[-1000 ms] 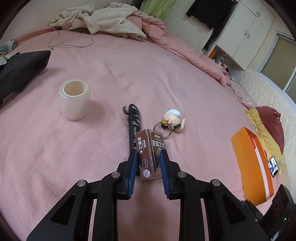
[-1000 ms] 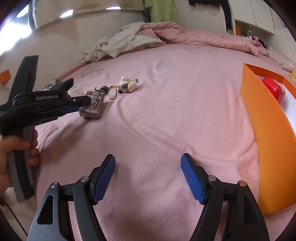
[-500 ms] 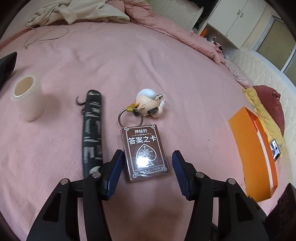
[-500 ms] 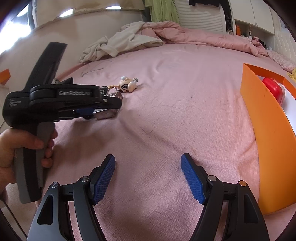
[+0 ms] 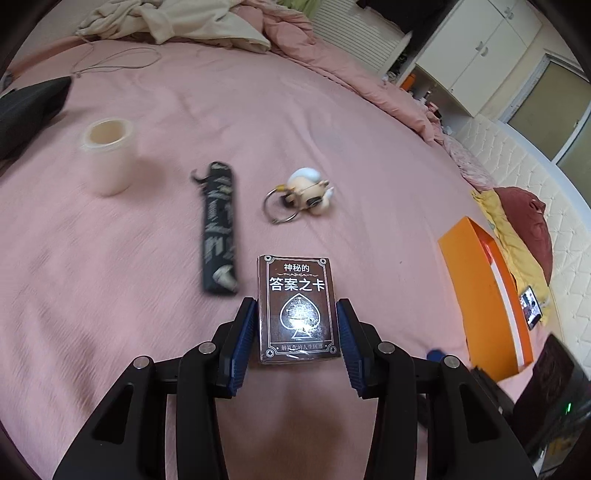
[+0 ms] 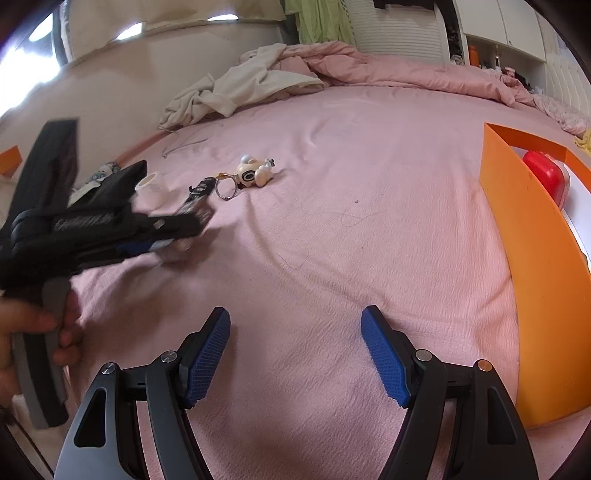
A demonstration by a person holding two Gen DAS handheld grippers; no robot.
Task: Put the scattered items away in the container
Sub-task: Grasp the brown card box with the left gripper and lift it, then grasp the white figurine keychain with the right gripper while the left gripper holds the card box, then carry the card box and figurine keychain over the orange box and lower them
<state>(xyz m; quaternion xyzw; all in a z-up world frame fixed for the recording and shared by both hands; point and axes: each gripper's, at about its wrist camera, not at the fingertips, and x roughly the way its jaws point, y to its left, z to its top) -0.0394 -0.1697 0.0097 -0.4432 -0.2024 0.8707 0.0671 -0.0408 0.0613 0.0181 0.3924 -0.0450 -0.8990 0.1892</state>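
A brown card box [image 5: 297,308] sits flat between the blue pads of my left gripper [image 5: 296,332], which is shut on its two long sides and holds it just above the pink bed. Beyond it lie a folded black umbrella [image 5: 218,229], a toy keychain with a ring [image 5: 306,192] and a roll of tape [image 5: 108,155]. The orange container [image 5: 487,295] is at the right. My right gripper [image 6: 295,354] is open and empty over the bed, left of the orange container [image 6: 532,258]. The left gripper [image 6: 110,236] shows blurred in the right wrist view.
A red item [image 6: 546,177] lies inside the container. Crumpled cream clothes [image 5: 177,26] and a pink duvet [image 5: 351,70] lie at the far side of the bed. A dark cloth [image 5: 26,110] is at the far left. A phone [image 5: 532,312] lies beyond the container.
My left gripper opened around the card box half a second ago and has now closed on its sides and pulled back from the umbrella and keychain. The right gripper has not moved.
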